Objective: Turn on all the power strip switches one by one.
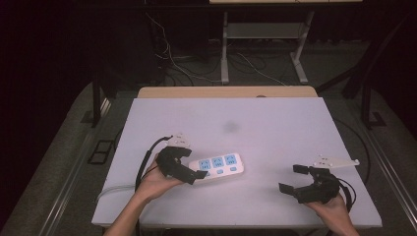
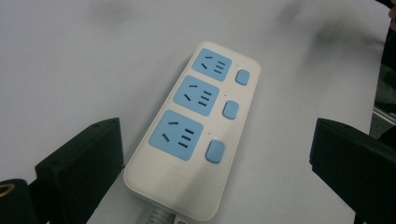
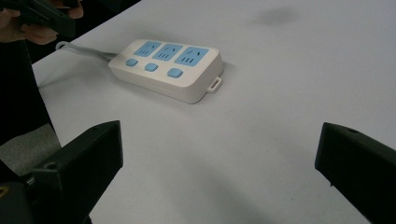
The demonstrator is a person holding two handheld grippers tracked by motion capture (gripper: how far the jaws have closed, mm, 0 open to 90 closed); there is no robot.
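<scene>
One white power strip [image 1: 220,166] with three blue sockets lies flat on the white counter [image 1: 275,128], left of centre. The left tool [image 2: 217,168] hovers over its cord end, jaws spread wide. The right tool [image 1: 294,179] sits well apart, equally released.

Setting: lab or recording room. Dark curtained surround, grey carpet floor [image 1: 59,147]. White-topped bench [image 1: 275,123] at centre, lit from above. Far side: loose cables [image 1: 196,66] on the floor beside the white metal legs of another table [image 1: 224,49]. Black stand legs [image 1: 366,98] at right.
</scene>
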